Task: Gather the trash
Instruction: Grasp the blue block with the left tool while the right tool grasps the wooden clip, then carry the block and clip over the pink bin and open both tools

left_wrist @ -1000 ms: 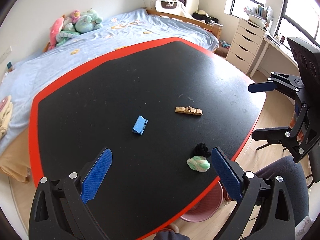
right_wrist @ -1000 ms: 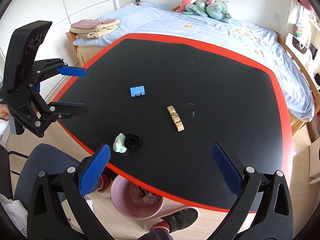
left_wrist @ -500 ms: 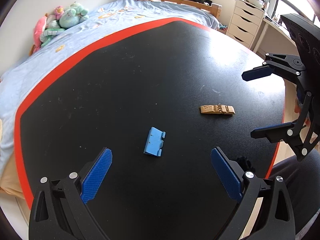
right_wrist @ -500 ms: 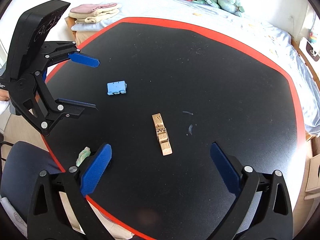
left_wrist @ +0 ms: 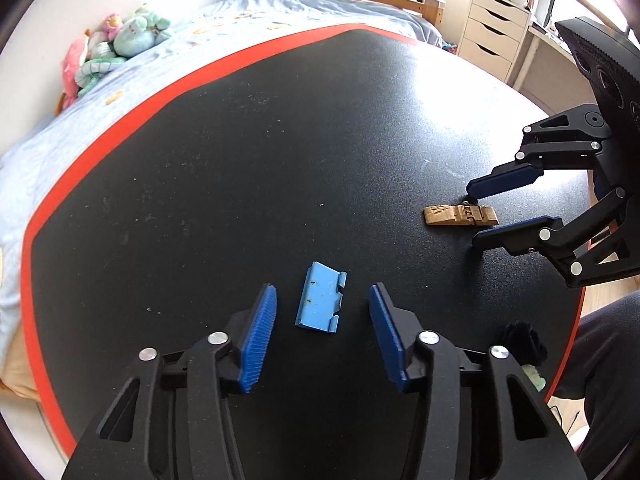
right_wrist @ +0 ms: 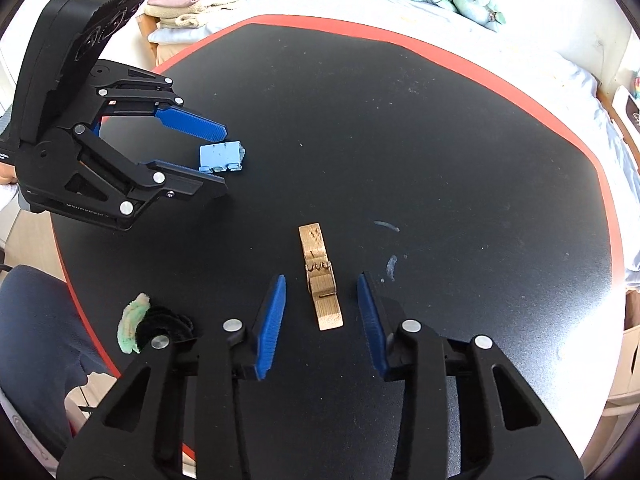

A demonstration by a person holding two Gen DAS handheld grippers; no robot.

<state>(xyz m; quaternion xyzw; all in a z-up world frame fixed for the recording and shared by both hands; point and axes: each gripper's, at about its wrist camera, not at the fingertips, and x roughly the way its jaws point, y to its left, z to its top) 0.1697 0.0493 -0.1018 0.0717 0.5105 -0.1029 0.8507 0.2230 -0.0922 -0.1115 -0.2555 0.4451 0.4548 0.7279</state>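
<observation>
A: Take the wooden clothespin (right_wrist: 321, 278) as the landmark and go left to right. What's over on its left?

B: Well to its left on the black table (left_wrist: 280, 140) lies the blue plastic piece (left_wrist: 321, 304), and the left gripper (left_wrist: 322, 312) straddles it. Its jaws are closing, the piece between them, with a gap on each side. The pads aren't touching it yet.

A: And at the clothespin itself?

B: The right gripper (right_wrist: 321, 304) sits over its near half, jaws closing as well, pin between them, pads not yet on the wood.

A: How should both pinches go, in your view?

B: I'd keep each gripper centred so both pads meet the flat sides together; if one pad lands first, a light piece will probably skid or spin. Low fingertips matter too, since both pieces lie flat.

A: Which way do they point?

B: In the right wrist view the clothespin's long axis runs straight away from the gripper, its square end nearest and spring about midway. In the left wrist view the blue piece's long axis also runs away, leaning slightly right, notched edge on the right.

A: Anything else?

B: Near the clothespin, toward the table's near edge, there's a green and black wad (right_wrist: 150, 322), untouched.
</observation>
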